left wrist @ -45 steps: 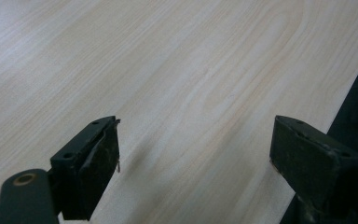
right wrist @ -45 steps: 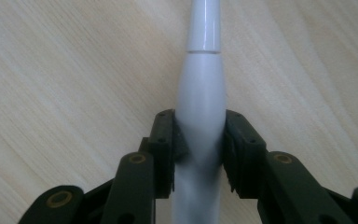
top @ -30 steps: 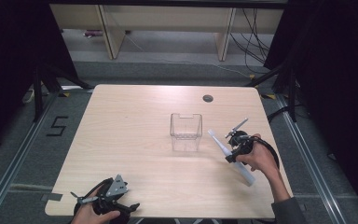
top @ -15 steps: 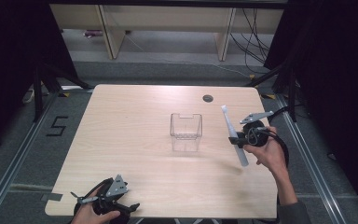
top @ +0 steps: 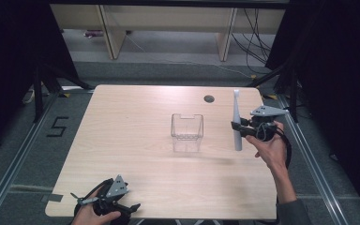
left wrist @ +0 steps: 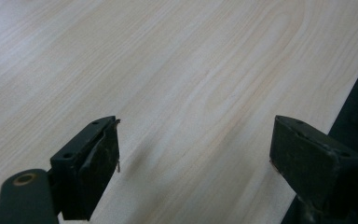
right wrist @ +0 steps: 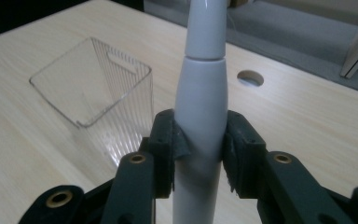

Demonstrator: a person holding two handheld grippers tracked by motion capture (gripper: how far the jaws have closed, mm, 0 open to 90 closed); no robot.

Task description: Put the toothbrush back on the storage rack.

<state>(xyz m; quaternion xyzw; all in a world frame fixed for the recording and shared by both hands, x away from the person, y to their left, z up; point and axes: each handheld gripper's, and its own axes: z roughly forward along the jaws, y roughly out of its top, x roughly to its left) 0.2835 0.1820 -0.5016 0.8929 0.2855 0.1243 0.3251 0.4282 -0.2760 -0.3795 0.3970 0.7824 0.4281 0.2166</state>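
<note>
- Right gripper: jaws clamped on white plastic electric toothbrush, pads squeezing the thick handle body from both sides; same grip plain in right gripper view.
- Toothbrush held clear above light wood table, long axis near upright, thin brush end on top, handle butt hanging below the jaws.
- Key relation: clear ribbed plastic open-top bin just off to the side the right gripper's jaws point toward, lower than the toothbrush, not touching; ahead and to the left past the jaws in right gripper view.
- Bin upright mid-table, mouth up, nothing inside.
- Likely next: carry toothbrush sideways over the bin mouth, then lower butt-first; upright axis already suits a straight drop-in, tall thing may lean on the rim.
- Right hand far nearer the bin than the left.
- Left gripper: low at the near table edge, well apart from bin and toothbrush; jaws wide apart in left gripper view, nothing between, bare wood beneath.
- Round dark cable hole in tabletop beyond the right gripper, out of the path.
</note>
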